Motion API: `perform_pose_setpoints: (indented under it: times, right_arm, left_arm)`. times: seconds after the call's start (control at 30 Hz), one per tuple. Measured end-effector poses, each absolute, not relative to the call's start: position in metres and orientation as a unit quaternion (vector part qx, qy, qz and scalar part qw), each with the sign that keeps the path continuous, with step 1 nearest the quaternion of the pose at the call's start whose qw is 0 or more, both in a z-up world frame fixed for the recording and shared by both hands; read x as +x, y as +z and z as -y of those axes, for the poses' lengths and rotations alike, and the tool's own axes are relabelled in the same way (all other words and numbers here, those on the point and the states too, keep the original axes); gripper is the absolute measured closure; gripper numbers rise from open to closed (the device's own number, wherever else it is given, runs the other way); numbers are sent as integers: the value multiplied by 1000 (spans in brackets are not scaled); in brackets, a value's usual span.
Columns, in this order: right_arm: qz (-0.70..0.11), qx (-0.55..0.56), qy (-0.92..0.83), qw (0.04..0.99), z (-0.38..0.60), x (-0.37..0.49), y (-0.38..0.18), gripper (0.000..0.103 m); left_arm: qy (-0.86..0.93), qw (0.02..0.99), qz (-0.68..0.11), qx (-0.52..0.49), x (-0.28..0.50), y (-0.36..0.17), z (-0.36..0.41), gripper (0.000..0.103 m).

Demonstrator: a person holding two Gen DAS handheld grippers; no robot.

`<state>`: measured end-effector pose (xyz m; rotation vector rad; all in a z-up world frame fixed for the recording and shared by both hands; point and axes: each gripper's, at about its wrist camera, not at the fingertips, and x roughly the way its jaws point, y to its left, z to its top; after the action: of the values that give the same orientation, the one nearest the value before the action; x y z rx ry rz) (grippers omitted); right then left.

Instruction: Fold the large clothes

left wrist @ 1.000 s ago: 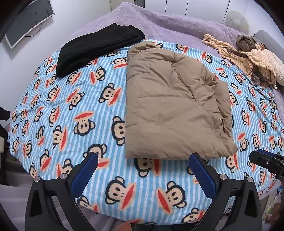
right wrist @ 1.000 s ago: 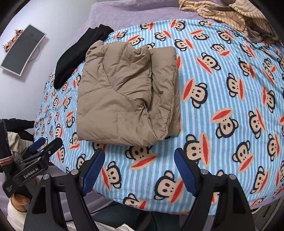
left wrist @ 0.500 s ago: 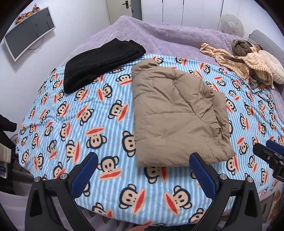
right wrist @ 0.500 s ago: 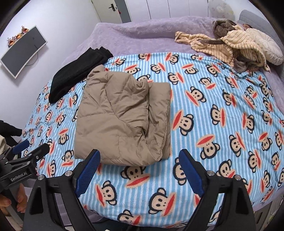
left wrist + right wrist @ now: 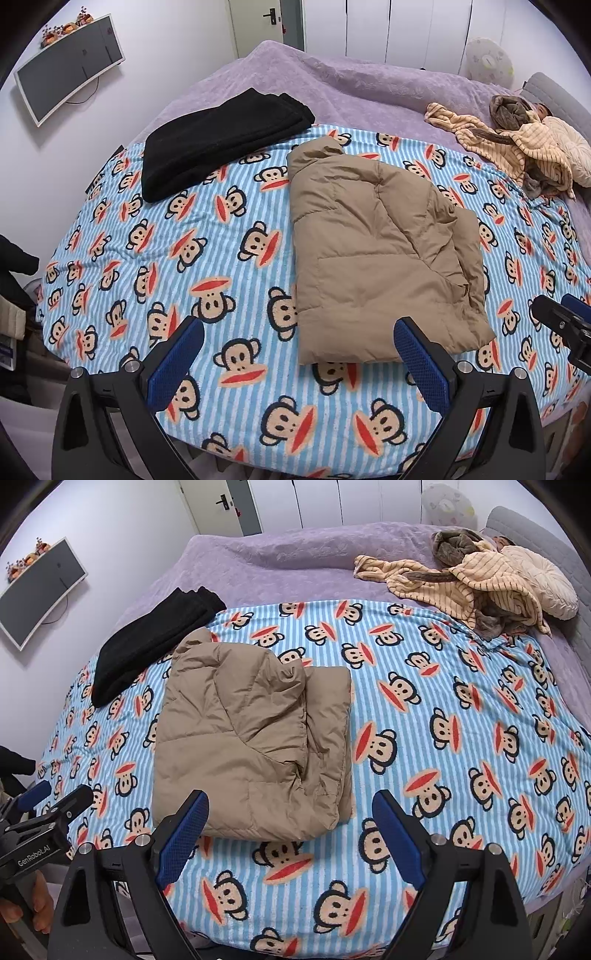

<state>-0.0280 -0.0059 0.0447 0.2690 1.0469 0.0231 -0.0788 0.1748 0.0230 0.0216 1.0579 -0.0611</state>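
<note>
Both my jaws stand apart, empty. Folded tan jacket [image 5: 380, 254] lies ahead between them, long axis running away; right gripper [image 5: 288, 834] marginally nearer.

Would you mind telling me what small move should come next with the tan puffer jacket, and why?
Probably none on the tan puffer jacket: it lies folded on the monkey-print blanket, and both the left gripper and right gripper are open and clear. I would reach for the striped garment pile.

Tan jacket [image 5: 376, 254]: puffy quilted cloth w/ slight sheen. Monkey-print blanket [image 5: 229, 236]: terry-like, nubby. Black garment [image 5: 218, 140]: matt fleecy knit. Purple bedspread [image 5: 332, 85]: plush, embossed. Left claw [image 5: 299, 365]: matt black plastic, blue textured pads, metal screws.
</note>
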Motion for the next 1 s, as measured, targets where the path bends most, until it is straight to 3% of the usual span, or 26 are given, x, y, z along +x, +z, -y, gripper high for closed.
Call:
perform_pose_setpoints:
  times: [1.0]
  right_arm:
    - [-503, 126, 14, 855, 0, -26, 43, 11]
  left_arm:
    - [-28, 859, -510, 7, -77, 18, -177, 0]
